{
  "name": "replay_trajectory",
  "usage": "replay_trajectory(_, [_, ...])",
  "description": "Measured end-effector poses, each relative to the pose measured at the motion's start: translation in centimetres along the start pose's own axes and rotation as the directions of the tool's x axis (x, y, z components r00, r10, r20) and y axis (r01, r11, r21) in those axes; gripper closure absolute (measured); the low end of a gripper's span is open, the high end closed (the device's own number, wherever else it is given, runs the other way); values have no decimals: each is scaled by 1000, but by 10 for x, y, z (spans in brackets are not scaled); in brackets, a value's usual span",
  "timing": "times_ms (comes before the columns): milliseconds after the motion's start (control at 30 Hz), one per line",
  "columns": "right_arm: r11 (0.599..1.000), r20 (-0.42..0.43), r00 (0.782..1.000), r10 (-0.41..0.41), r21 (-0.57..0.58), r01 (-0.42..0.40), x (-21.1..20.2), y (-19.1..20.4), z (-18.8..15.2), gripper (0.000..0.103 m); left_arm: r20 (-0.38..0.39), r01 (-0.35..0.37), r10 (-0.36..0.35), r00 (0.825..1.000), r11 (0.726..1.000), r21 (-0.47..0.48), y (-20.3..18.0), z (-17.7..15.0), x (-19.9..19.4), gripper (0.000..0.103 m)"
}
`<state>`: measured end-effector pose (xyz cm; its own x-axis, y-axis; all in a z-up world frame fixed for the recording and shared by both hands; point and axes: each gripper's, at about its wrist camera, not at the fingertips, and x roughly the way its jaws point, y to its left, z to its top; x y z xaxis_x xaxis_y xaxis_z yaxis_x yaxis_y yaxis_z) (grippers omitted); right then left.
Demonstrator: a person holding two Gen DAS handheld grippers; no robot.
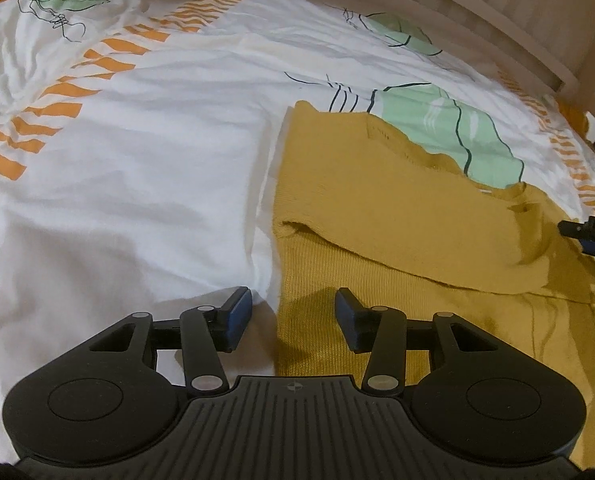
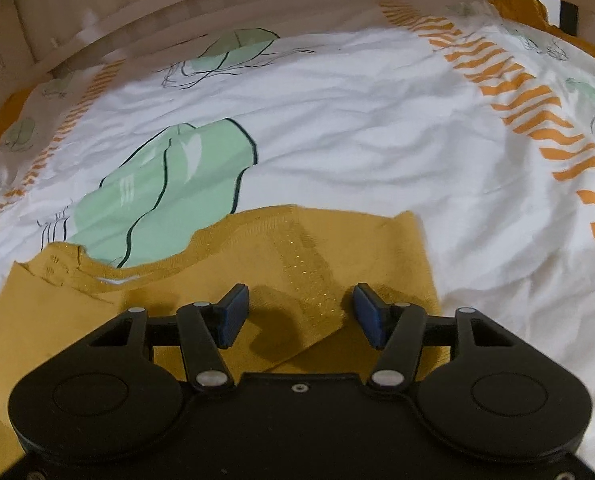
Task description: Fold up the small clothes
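A mustard-yellow knit garment (image 1: 397,208) lies partly folded on the bed, one flap laid across its ribbed lower part. My left gripper (image 1: 293,320) is open and empty, just above the garment's left edge, one finger over the sheet and one over the knit. In the right wrist view the same garment (image 2: 297,264) lies below my right gripper (image 2: 297,316), which is open and empty over a folded flap with a glittery band. The tip of the right gripper (image 1: 589,232) shows at the left wrist view's right edge.
The bed is covered by a white sheet (image 1: 137,160) with orange stripes and green printed shapes (image 2: 169,184). A wooden bed frame (image 2: 257,4) runs along the far side.
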<state>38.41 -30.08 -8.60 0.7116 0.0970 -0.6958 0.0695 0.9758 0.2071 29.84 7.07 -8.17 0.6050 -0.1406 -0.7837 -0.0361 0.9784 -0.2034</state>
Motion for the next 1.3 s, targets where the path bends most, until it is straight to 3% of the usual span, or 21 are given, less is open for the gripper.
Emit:
replay_trajectory(67, [999, -2, 1000, 28, -18, -28, -4, 4, 0, 63, 0, 0, 0, 1000, 1000, -1, 1, 1, 0, 58])
replay_trajectory(100, [999, -6, 999, 40, -24, -40, -6, 6, 1, 77, 0, 0, 0, 1000, 1000, -2, 1, 1, 0, 58])
replay_trajectory(200, [994, 7, 994, 108, -37, -107, -23, 14, 2, 84, 1, 0, 0, 1000, 1000, -1, 0, 0, 1, 58])
replay_trajectory(300, [991, 73, 993, 97, -96, -90, -54, 23, 0, 84, 2, 1, -1, 1000, 1000, 0, 1, 0, 1, 58])
replay_trajectory(400, [995, 120, 990, 80, -75, -71, -75, 13, -2, 85, 1, 3, -3, 1000, 1000, -3, 2, 1, 1, 58])
replay_trajectory(567, [1000, 44, 999, 13, -19, -12, -59, -11, -10, 85, 2, 0, 0, 1000, 1000, 0, 1, 0, 1, 58])
replay_trajectory(867, [999, -15, 1000, 18, 47, -18, -47, -24, -36, 84, -2, 9, -9, 1000, 1000, -9, 2, 1, 1, 58])
replay_trajectory(1000, [996, -5, 999, 47, 76, -46, -48, -28, -34, 73, -2, 8, -8, 1000, 1000, -9, 2, 1, 1, 58])
replay_trajectory(1133, [992, 21, 998, 51, 116, -53, -48, -34, -27, 51, -2, 5, -5, 1000, 1000, -5, 1, 1, 1, 58])
replay_trajectory(1300, [989, 15, 999, 46, 139, -47, -39, -36, -21, 51, -1, 3, -3, 1000, 1000, 1, 0, 0, 1, 58])
